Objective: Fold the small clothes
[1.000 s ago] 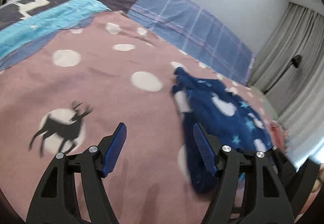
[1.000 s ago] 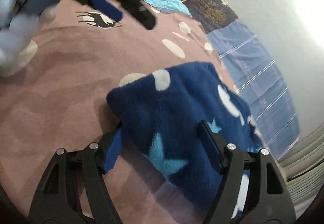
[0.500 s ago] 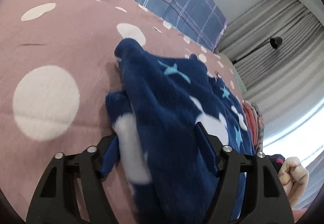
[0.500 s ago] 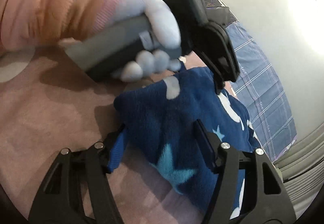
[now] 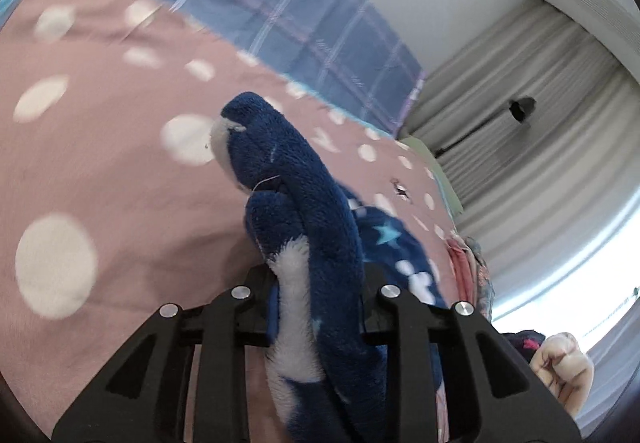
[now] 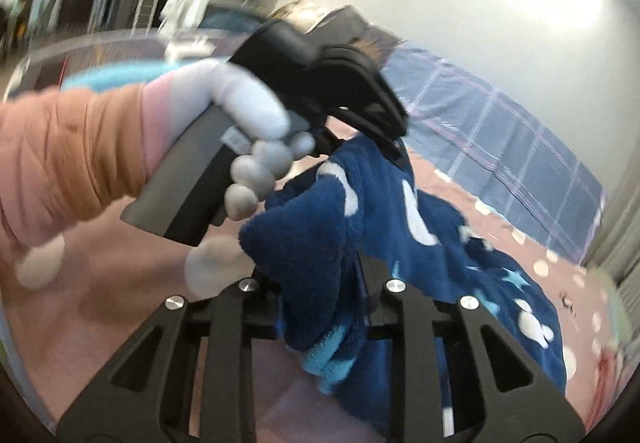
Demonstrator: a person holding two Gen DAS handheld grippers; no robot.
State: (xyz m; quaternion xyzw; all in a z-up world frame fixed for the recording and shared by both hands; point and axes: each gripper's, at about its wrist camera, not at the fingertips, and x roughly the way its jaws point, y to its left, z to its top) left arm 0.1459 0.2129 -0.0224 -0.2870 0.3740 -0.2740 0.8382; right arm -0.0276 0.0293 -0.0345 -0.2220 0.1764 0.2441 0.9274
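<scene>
A small dark blue fleece garment point(image 5: 304, 227) with white patches and light blue stars lies on a pink polka-dot blanket point(image 5: 100, 171). My left gripper point(image 5: 316, 307) is shut on one edge of it and lifts it off the blanket. My right gripper point(image 6: 320, 307) is shut on another edge of the same garment point(image 6: 420, 243). In the right wrist view, the left gripper point(image 6: 384, 139) and the gloved hand holding it show just above, pinching the fleece.
A blue plaid pillow or sheet point(image 5: 288, 27) lies at the back of the bed. Grey curtains point(image 5: 520, 115) hang at the right. A pile of reddish clothes point(image 5: 472, 267) sits at the bed's right edge.
Both grippers have closed on the fleece garment and raised its edges off the blanket. The left gripper has moved in over the garment, close to the right one.
</scene>
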